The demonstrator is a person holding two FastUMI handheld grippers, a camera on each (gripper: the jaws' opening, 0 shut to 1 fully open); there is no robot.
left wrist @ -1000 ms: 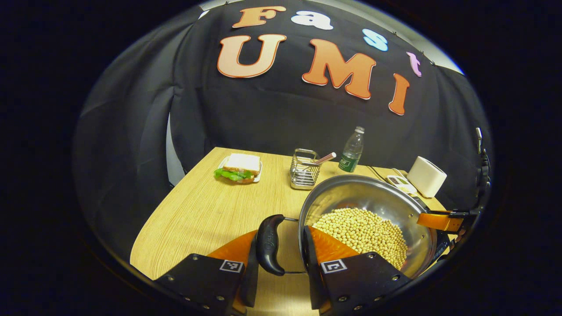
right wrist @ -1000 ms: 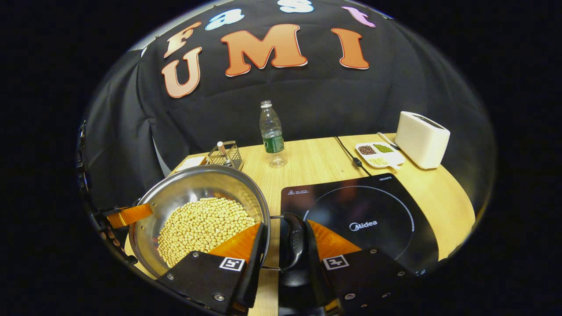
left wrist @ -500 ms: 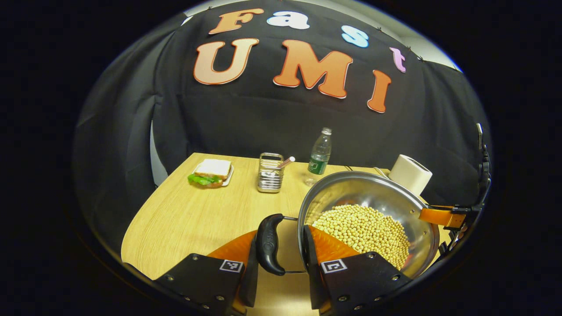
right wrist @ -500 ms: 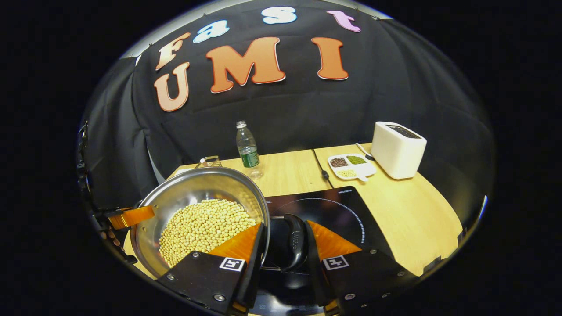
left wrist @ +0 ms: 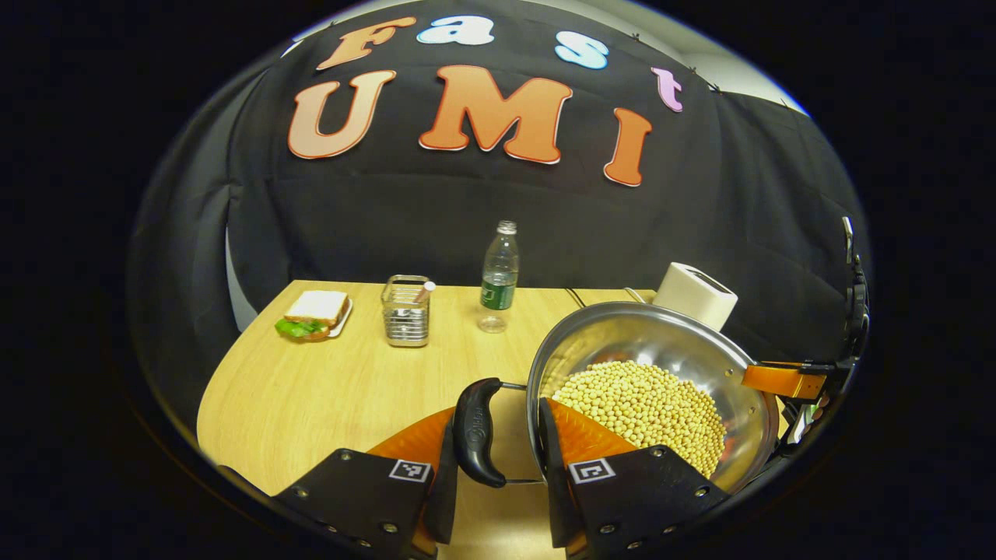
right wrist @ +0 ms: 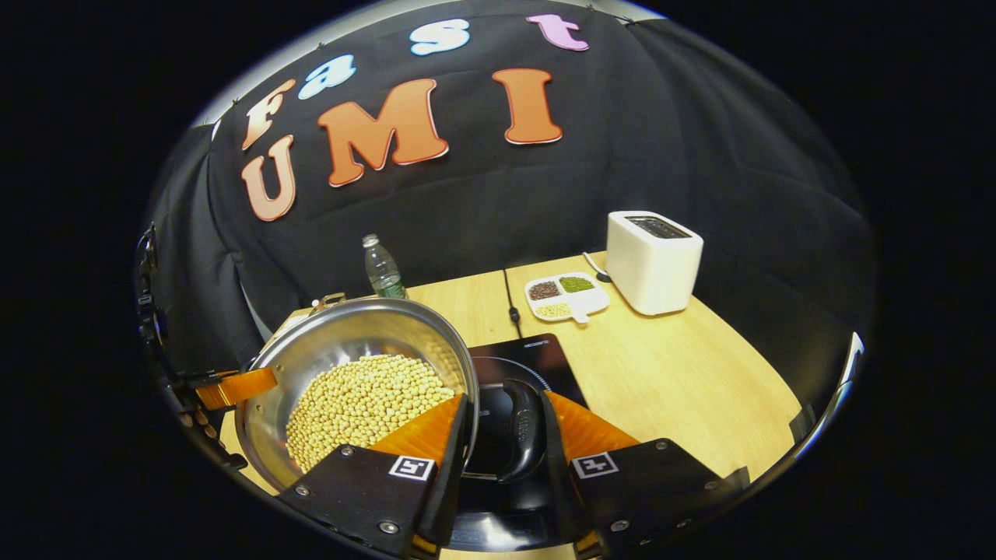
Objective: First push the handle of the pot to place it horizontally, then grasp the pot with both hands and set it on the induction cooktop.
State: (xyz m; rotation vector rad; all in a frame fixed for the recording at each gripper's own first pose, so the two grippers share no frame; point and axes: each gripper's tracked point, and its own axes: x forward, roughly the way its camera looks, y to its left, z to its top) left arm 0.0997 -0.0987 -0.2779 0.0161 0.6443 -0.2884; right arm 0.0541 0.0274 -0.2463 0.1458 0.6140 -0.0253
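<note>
A light wooden table (left wrist: 327, 389) stands against a black cloth wall. Along its far edge, left to right, sit a sandwich (left wrist: 313, 313), a wire holder (left wrist: 406, 310), a water bottle (left wrist: 499, 272) and a white toaster (right wrist: 654, 260), with a divided dish (right wrist: 566, 295) beside it. The steel pot (left wrist: 661, 350) of soybeans (left wrist: 642, 404) is held over the black induction cooktop (right wrist: 537, 354) — the left gripper (left wrist: 492, 459) clamps one side handle (left wrist: 476, 432), the right gripper (right wrist: 506, 455) clamps the opposite handle (right wrist: 523, 428). Whether the pot touches the cooktop cannot be told.
</note>
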